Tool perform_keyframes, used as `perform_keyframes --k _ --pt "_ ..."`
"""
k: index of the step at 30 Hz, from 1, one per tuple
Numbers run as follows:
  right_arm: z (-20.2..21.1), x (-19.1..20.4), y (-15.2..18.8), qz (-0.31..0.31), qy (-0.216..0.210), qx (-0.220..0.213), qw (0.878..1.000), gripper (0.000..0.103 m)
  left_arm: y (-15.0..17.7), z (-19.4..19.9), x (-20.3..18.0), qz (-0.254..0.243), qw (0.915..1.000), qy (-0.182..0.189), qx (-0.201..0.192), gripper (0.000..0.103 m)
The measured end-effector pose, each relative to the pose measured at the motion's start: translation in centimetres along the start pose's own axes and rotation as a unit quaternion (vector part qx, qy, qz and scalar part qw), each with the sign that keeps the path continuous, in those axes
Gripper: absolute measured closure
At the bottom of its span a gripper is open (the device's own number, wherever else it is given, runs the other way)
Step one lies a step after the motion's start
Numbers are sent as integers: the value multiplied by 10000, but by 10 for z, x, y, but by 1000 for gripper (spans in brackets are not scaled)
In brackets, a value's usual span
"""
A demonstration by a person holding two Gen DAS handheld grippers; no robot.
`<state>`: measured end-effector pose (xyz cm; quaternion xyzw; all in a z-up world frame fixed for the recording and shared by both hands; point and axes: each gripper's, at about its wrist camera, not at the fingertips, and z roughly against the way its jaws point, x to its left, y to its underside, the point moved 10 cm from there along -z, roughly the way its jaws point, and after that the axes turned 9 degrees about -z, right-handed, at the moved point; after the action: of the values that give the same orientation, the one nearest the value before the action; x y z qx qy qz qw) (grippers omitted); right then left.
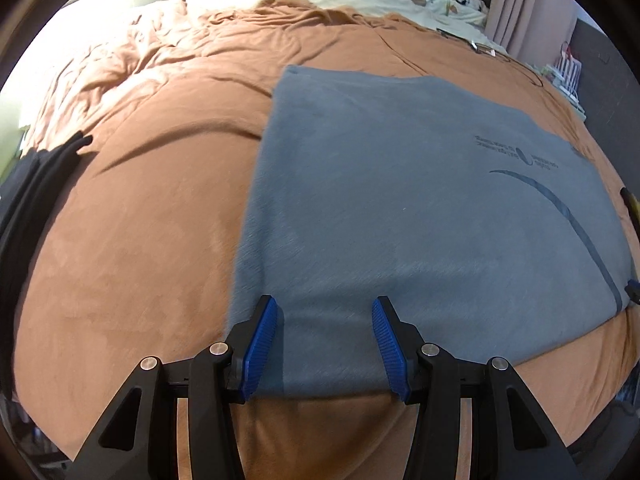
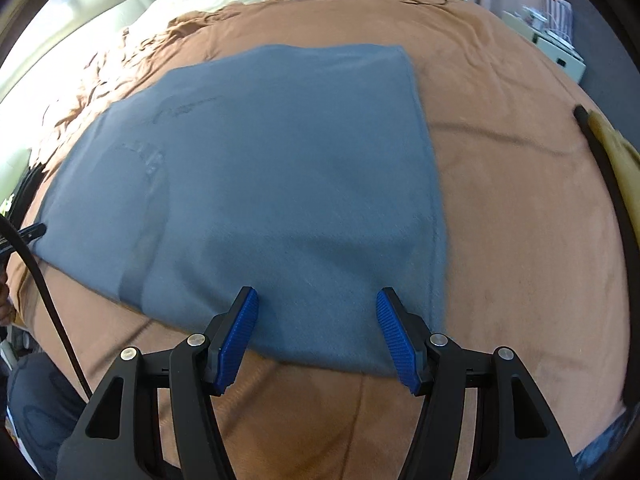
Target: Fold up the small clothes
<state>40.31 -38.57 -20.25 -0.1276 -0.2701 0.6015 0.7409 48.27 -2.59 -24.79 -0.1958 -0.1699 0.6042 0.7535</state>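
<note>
Flat on the brown bedspread (image 1: 132,264) lies the grey shirt (image 1: 400,216), both grippers' fingers (image 1: 262,344) (image 2: 236,340) spread wide

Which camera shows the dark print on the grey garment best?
The left wrist view: the print is fairly sharp, with text lines and a curved stripe. In the right wrist view the print is faint and blurred on the garment.

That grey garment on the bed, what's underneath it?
The grey garment lies flat on an orange-brown blanket, visible all around it. Whatever sits beneath its middle is covered.
</note>
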Motion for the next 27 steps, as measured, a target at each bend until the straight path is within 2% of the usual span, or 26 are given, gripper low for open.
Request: perform_keyframes --k 8,12,15,19,21,24,27 --pt "6 5 12 -4 302 240 9993 43 20 8 10 57 10000 -76 3 51" --pt "16 6 6 -35 368 316 9988 43 35 9 29 245 9990 -307 197 50" --pt "31 11 -5 -121 285 203 9993 43 41 14 39 609 9980 14 145 50" --pt "51 27 -17 -192 51 50 9998 43 41 29 48 802 9967 -91 56 51" --pt "55 36 -19 -179 -69 30 9998 43 38 35 51 941 9956 6 -34 51" --pt "53 55 -20 -149 -271 58 9995 49 37 41 57 1360 9900 330 -164 51" --pt "45 68 -17 -161 -448 162 9987 58 40 39 58 1697 9836 594 -129 51"
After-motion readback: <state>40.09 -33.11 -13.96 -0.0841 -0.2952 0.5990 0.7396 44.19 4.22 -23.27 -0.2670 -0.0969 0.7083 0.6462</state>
